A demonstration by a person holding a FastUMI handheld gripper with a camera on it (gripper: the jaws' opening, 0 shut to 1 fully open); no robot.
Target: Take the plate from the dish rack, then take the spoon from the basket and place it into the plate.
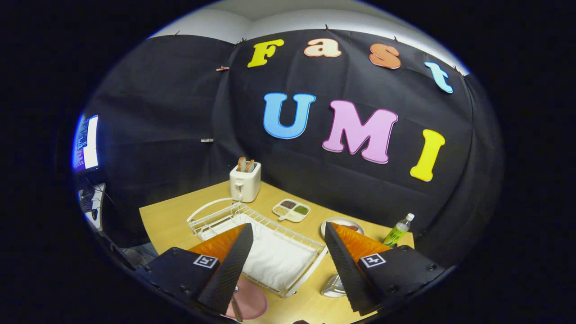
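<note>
We hold the tool (283,270) above the table (171,220), its two black fingers (231,265) spread well apart with nothing between them but the view down onto the dish rack (261,243). We take the dish rack, a white wire frame with a white mat inside, as our landmark.

Nearest to us, just in front of the rack's near edge and partly hidden under the left finger, lies the pink plate (249,301) flat on the table; something thin and dark, which may be the spoon, lies across it, though we cannot tell for sure. Just off the rack's near right corner, partly hidden behind the right finger, stands a pale object (333,287) that could be the basket; too little shows to say.

Beyond the rack's right side a small white dish (344,223) with something reddish in it sits behind the tip of the right finger. Further right of that stands a green bottle (398,230) with a white cap.

Behind the rack's far side lies a white divided tray (291,210) holding dark, green and tan fillings. At the rack's far left corner stands a white toaster (245,181) with two brown slices upright in its slots.
</note>
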